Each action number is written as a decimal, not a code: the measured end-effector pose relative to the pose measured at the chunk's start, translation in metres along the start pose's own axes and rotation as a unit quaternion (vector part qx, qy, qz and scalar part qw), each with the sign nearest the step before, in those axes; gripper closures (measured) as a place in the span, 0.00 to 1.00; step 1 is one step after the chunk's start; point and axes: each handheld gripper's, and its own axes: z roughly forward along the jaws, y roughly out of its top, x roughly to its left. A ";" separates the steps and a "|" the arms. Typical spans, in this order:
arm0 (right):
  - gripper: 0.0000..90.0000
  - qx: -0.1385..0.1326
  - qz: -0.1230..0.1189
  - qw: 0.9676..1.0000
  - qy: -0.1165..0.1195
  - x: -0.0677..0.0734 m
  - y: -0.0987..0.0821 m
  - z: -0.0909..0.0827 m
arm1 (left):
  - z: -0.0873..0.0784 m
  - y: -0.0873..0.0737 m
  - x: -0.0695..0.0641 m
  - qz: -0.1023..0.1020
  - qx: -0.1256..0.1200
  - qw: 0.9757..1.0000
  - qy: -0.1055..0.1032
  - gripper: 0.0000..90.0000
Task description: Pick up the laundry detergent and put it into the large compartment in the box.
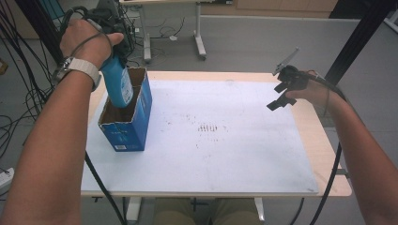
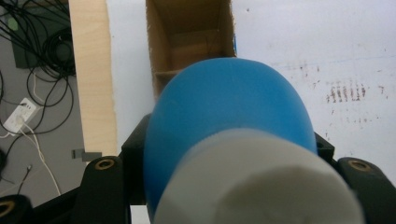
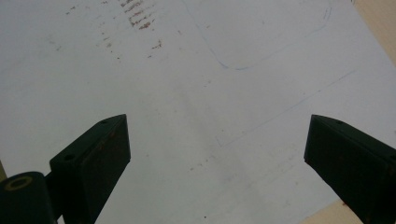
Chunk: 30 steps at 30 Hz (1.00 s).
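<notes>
Lowering bottle (image 1: pixel 117 84), clamped in our left gripper (image 2: pixel 224 186), into box (image 1: pixel 136 122) beneath; we keep it upright, centred. Right gripper (image 3: pixel 215 149) gapes, idle.

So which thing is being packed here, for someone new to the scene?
On the white table mat, find the open blue cardboard box near its left edge. The left gripper holds a blue plastic bottle with a white cap over it, partly inside.

Blue bottle (image 1: pixel 117 84), white-capped; blue box (image 1: pixel 127 126), brown inside.
</notes>
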 end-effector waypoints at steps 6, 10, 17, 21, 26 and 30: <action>0.08 -0.001 0.000 1.000 -0.001 0.000 0.000 0.000 | 0.007 -0.002 0.002 -0.003 0.002 1.000 0.002 0.44; 0.08 0.000 0.000 1.000 -0.001 0.001 0.000 0.000 | 0.011 -0.003 0.003 -0.003 0.000 1.000 0.004 0.44; 0.08 0.001 -0.001 1.000 0.000 0.001 0.001 0.001 | 0.019 -0.005 0.005 -0.004 0.000 1.000 0.005 0.44; 0.08 0.000 0.001 1.000 0.001 0.001 0.000 0.002 | 0.024 -0.006 0.005 -0.003 0.000 1.000 0.004 0.44; 0.08 -0.001 0.002 1.000 0.001 0.001 -0.001 0.002 | 0.029 -0.007 0.007 -0.006 -0.002 1.000 0.003 0.44; 0.08 0.000 0.003 1.000 0.000 0.000 -0.002 0.002 | 0.034 -0.008 0.007 -0.006 -0.001 1.000 0.003 0.44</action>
